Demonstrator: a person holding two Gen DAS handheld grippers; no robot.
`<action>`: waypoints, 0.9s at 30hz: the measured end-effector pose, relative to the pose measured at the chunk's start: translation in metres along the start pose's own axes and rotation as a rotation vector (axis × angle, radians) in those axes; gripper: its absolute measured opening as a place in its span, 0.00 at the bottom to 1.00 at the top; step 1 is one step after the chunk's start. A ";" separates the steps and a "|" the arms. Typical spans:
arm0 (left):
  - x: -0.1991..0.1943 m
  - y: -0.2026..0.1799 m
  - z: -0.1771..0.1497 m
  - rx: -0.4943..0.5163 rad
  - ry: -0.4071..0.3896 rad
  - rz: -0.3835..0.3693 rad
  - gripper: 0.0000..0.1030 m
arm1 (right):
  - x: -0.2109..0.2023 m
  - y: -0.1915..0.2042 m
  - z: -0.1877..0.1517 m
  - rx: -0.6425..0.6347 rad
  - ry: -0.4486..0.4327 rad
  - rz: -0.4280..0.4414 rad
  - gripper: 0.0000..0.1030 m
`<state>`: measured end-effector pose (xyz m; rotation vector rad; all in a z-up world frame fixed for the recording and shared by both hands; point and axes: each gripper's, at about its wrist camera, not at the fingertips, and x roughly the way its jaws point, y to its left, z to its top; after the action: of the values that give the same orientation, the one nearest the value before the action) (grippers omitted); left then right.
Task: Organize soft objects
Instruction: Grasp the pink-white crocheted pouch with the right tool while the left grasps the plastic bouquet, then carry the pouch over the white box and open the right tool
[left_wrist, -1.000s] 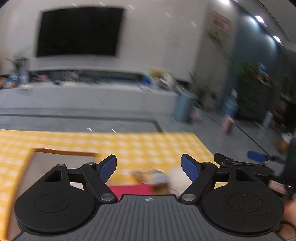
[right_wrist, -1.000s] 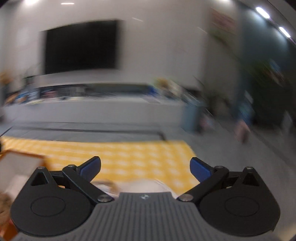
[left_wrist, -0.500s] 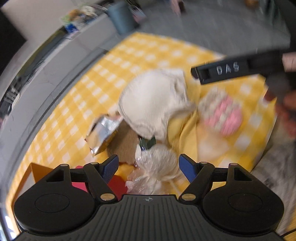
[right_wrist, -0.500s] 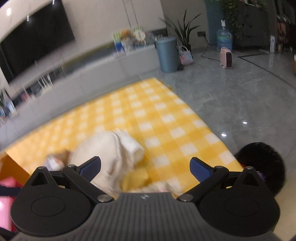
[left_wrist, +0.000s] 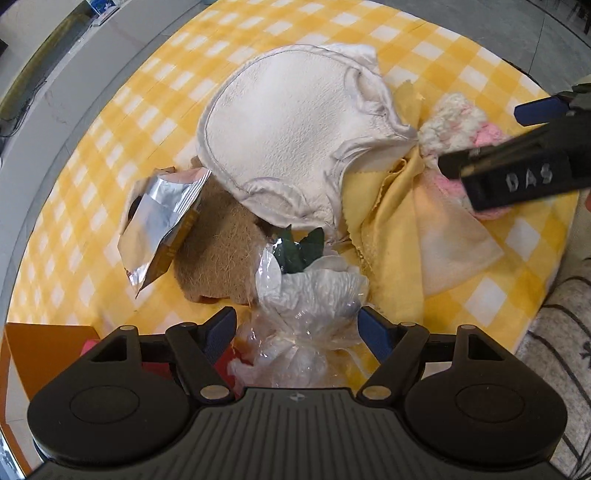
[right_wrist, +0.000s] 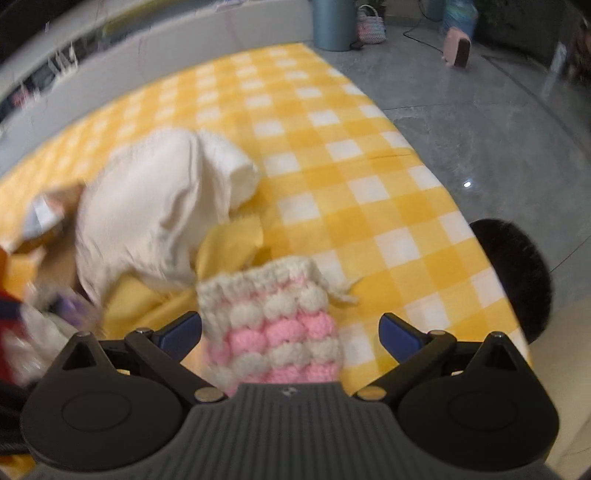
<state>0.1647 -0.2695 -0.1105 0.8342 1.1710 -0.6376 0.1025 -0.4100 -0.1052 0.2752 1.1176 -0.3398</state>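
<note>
A pile of soft things lies on a yellow checked cloth (left_wrist: 110, 122). In the left wrist view I see a white towel (left_wrist: 295, 129), a yellow cloth (left_wrist: 399, 236), a brown fuzzy pad (left_wrist: 218, 254), a silver foil pouch (left_wrist: 159, 221) and a clear plastic bag (left_wrist: 306, 314). My left gripper (left_wrist: 297, 328) is open, its fingers on either side of the plastic bag. My right gripper (right_wrist: 290, 332) is open over a pink and white knitted piece (right_wrist: 273, 325), which also shows in the left wrist view (left_wrist: 458, 125). The towel (right_wrist: 147, 214) lies to its left.
An orange box (left_wrist: 48, 350) with a red item inside sits at the lower left of the left wrist view. The cloth's edge (right_wrist: 443, 177) borders grey floor. A black furry thing (right_wrist: 517, 273) sits off the cloth's right edge. A grey bin (right_wrist: 332, 22) stands far back.
Both grippers tilted down from facing the room to facing the pile. The left one moved closer over the plastic bag. The right one came down over the knitted piece.
</note>
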 end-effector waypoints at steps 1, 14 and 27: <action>0.001 0.000 0.000 -0.002 0.001 0.004 0.82 | 0.002 0.001 0.000 -0.006 0.007 0.001 0.97; -0.001 -0.017 -0.008 0.053 -0.053 0.068 0.57 | -0.003 0.016 -0.004 -0.131 -0.008 0.019 0.64; -0.057 -0.013 -0.014 0.021 -0.177 0.102 0.56 | -0.045 -0.003 -0.008 -0.067 -0.151 -0.019 0.56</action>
<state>0.1313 -0.2647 -0.0607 0.8320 0.9572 -0.6271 0.0768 -0.4041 -0.0681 0.1771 0.9809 -0.3340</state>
